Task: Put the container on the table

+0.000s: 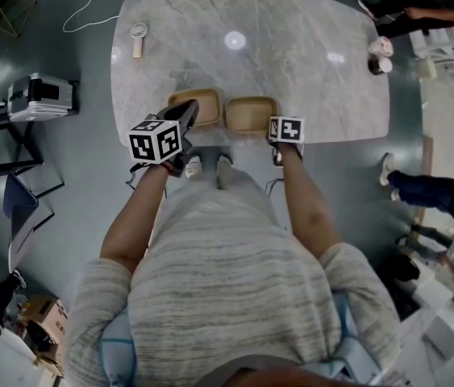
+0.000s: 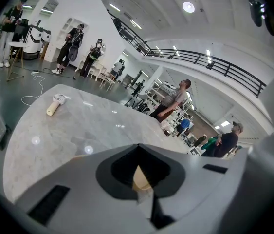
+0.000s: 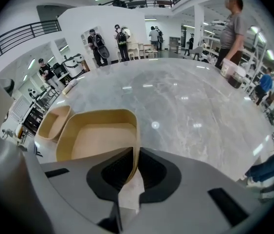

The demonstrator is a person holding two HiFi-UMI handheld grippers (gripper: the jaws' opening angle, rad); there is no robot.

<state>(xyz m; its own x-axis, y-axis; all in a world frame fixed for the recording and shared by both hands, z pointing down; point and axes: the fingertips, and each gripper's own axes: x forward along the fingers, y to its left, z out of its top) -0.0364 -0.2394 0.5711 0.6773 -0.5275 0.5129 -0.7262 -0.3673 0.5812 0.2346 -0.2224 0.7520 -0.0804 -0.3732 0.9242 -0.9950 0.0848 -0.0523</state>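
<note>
You had a small fan (image 1: 138, 38) far left, two cups (image 1: 381, 47) far right, and a grey case (image 1: 41, 96) on the left floor.

In the head view, the near rim of the left container (image 1: 197, 103) is covered at its 7 o'clock by the left gripper (image 1: 185, 116). In the left gripper view, only a tan sliver is seen between the closed jaws. The right container (image 3: 98, 140) is partly masked where it is pinched by the right gripper (image 3: 133, 172). Two items (image 1: 380, 55) at the table's (image 1: 291, 63) 2 o'clock are too small to be identified.
</note>
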